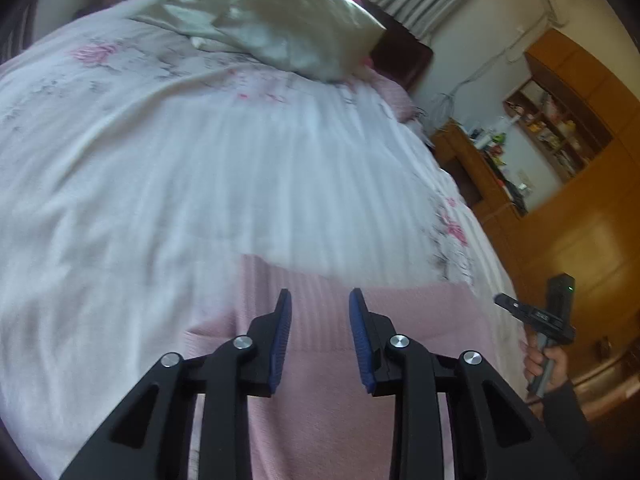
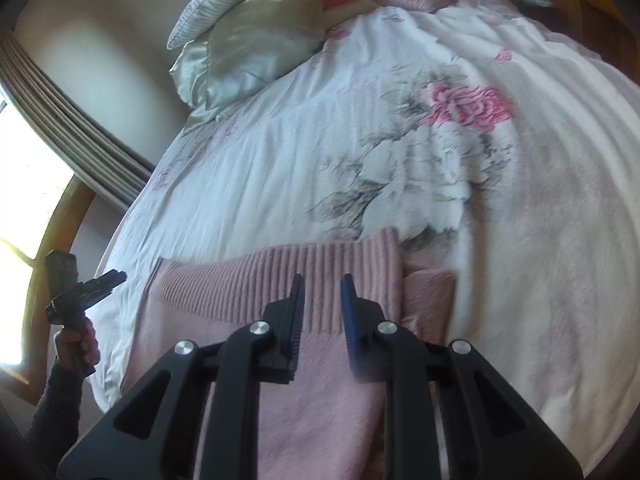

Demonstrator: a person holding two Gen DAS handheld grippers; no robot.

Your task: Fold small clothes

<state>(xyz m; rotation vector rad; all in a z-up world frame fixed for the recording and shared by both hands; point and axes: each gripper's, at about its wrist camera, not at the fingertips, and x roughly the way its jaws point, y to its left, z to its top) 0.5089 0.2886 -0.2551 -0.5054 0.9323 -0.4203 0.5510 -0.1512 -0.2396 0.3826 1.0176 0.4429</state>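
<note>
The sweater [image 2: 288, 360] was dusty pink, its ribbed hem a slightly deeper pink. The bedspread [image 2: 280, 168] was white with pink roses and grey leaves. Each claw was black with blue pads [image 1: 280, 344]. The pillow [image 2: 256, 52] was pale silvery green, and the cabinet [image 1: 580, 220] was orange-brown wood.

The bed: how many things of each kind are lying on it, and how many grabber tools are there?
Pink knitted sweater: 1
Pale satin pillows: 2, perhaps more behind
Floral bedspread: 1
Left gripper and right gripper, both open above the sweater: 2
Total: 6
</note>
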